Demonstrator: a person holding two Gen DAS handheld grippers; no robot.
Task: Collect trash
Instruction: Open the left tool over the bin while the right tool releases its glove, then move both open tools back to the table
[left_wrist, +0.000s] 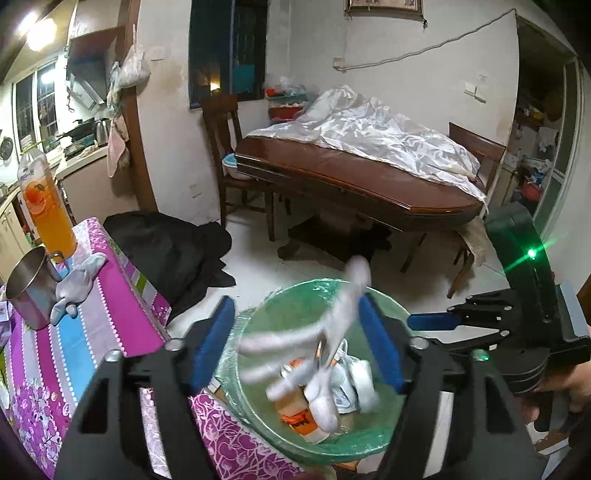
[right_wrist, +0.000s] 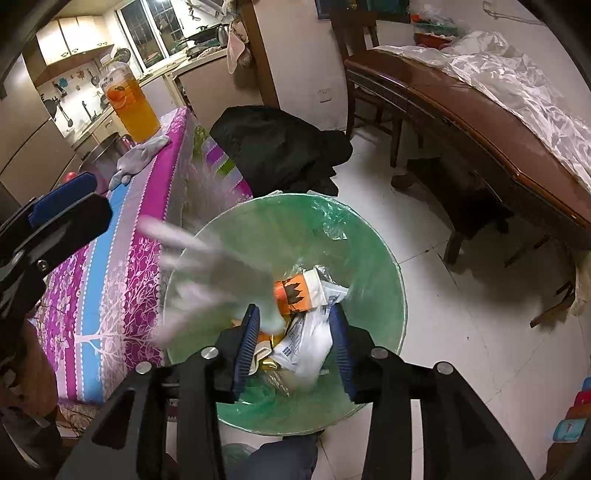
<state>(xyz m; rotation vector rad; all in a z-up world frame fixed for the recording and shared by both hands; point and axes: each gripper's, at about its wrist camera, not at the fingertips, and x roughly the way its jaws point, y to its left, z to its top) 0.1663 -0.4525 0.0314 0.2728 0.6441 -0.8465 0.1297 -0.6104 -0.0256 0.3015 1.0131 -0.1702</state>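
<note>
A trash bin with a green liner (left_wrist: 258, 373) (right_wrist: 369, 258) stands on the floor beside the table and holds wrappers and an orange carton (right_wrist: 293, 293). A grey-white glove (left_wrist: 325, 343), blurred by motion, is in the air between my left gripper's open fingers, over the bin; it shows as a blur in the right wrist view (right_wrist: 199, 266). My left gripper (left_wrist: 299, 343) is open above the bin. My right gripper (right_wrist: 295, 343) is open and empty over the bin. A second grey glove (left_wrist: 75, 284) (right_wrist: 138, 158) lies on the table.
The table has a pink and blue striped cloth (left_wrist: 92, 350) (right_wrist: 110, 295), with an orange drink bottle (left_wrist: 44, 206) (right_wrist: 131, 107) and a steel mug (left_wrist: 31, 291). A black cloth heap (left_wrist: 173, 251) lies on the floor. A wooden dining table (left_wrist: 369, 184) stands behind.
</note>
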